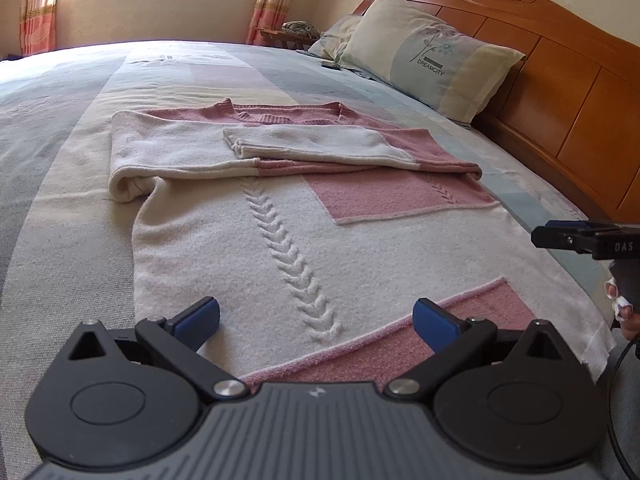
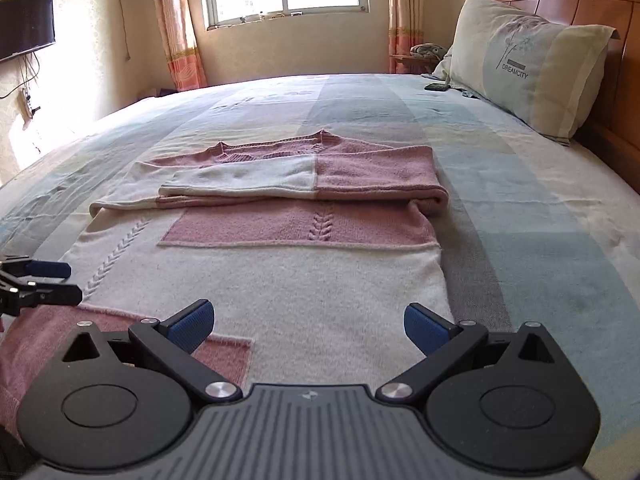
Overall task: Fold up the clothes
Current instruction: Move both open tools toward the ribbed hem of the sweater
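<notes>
Both tongs are hanging spread and empty: left gripper and right gripper are hovering over the sweater's near hem, its long axis running straight ahead across the bed, sleeves folded in.

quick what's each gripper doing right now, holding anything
Left gripper: open, holding nothing, just above the sweater hem.
Right gripper: open, holding nothing, also near the hem.
</notes>
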### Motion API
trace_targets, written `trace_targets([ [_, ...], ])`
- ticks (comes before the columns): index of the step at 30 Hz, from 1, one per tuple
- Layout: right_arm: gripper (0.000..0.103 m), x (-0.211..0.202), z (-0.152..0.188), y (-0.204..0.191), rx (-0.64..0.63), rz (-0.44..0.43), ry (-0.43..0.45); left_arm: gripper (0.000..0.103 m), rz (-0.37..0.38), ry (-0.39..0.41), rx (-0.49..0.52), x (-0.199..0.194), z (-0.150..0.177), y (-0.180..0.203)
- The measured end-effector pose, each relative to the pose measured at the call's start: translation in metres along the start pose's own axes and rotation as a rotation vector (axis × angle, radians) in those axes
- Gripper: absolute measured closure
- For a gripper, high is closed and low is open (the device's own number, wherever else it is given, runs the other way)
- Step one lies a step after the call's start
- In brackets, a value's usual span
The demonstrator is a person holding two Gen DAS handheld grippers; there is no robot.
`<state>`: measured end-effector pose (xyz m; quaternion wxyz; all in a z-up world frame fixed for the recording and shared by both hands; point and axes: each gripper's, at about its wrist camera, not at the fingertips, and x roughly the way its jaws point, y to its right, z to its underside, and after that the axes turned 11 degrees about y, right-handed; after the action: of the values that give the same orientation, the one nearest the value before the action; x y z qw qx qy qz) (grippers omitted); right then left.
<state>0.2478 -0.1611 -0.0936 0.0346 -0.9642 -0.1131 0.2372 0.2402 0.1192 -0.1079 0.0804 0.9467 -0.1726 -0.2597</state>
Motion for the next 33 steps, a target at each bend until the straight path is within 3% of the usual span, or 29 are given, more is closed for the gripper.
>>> trace_targets([
  [5, 0.000, 0.053, -0.004, 0.013, 0.066, 0.027, -0.060, 0.001, -0.006, 0.015, -0.009, 0.000, -0.002, -0.003],
  [8, 0.000, 0.054, 0.013, 0.023, 0.101, 0.076, -0.060, 0.001, -0.015, 0.025, -0.022, 0.000, -0.003, -0.006],
  [12, 0.000, 0.011, 0.026, 0.020, 0.132, 0.090, -0.028, 0.001, -0.027, 0.044, -0.063, -0.001, -0.005, -0.012],
  [16, 0.000, -0.030, 0.045, -0.002, 0.046, 0.039, -0.031, 0.001, -0.035, 0.055, -0.095, 0.000, -0.004, -0.015],
  [21, 0.000, -0.043, 0.070, -0.019, -0.060, 0.058, -0.049, 0.001, -0.056, 0.088, -0.120, -0.005, -0.010, -0.016],
  [25, 0.000, -0.046, 0.072, -0.026, -0.064, 0.084, -0.047, 0.001, -0.064, 0.130, -0.212, -0.014, -0.016, -0.023],
  [29, 0.000, -0.053, 0.086, -0.028, -0.070, 0.103, 0.037, 0.001, -0.089, 0.142, -0.303, -0.021, -0.023, -0.032],
  [33, 0.000, -0.059, 0.098, -0.028, -0.079, 0.106, 0.115, 0.001, -0.091, 0.098, -0.312, -0.007, -0.051, -0.039],
])
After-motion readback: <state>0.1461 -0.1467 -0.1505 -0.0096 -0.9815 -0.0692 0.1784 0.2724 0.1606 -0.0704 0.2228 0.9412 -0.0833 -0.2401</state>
